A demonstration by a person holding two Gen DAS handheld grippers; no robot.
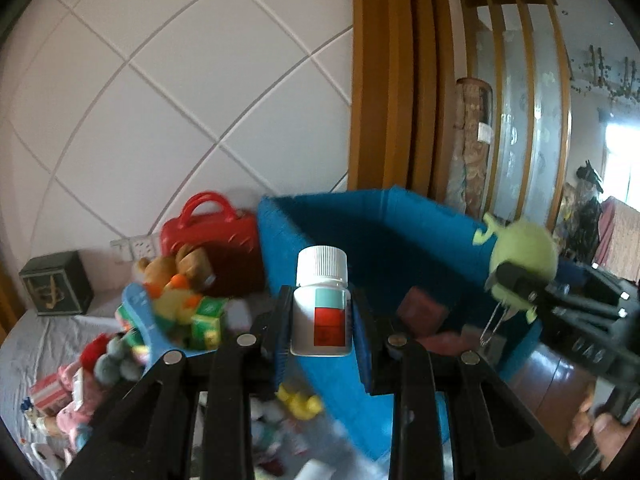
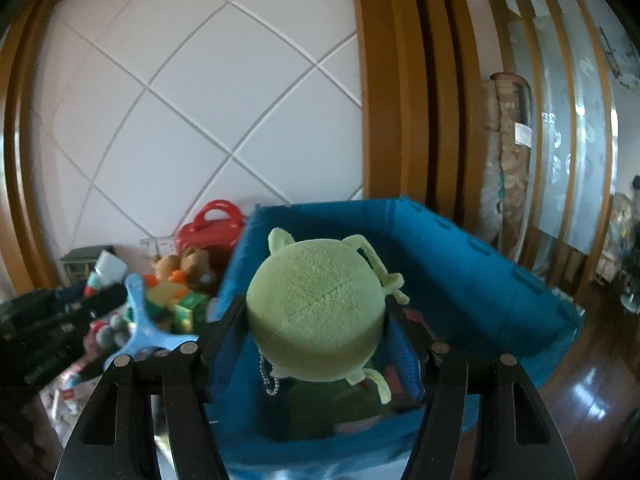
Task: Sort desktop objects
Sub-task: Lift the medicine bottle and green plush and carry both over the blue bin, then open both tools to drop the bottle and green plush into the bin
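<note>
Pill bottle (image 1: 321, 302): white, ribbed cap, teal and red label; I see it upright at the centre of the left wrist view, in front of the blue bin's near wall
Left gripper (image 1: 321, 320): fingers closed onto the bottle's two sides, blue pads touching it
Green plush (image 2: 316, 312): round, with small limbs and a bead chain hanging below; it fills the middle of the right wrist view, over the bin opening
Right gripper (image 2: 316, 332): I have it clamped on the plush, which bulges between the fingers; in the left wrist view it sits at the right edge (image 1: 516, 280) with the plush in front
Blue bin (image 2: 480, 280): fabric walls, centre to right in both views; dark reddish blocks lie inside, blurred
Toy pile (image 1: 176, 304): left of the bin, on a grey cloth; brown teddy, green cartons and a light blue plastic piece
Red case (image 1: 212, 232): with handle, behind the pile, against the bin's left wall
Yellow duck (image 1: 300, 400): lower centre of the left wrist view, below the fingers, blurred
Dark box (image 1: 56, 284): far left by the tiled wall
</note>
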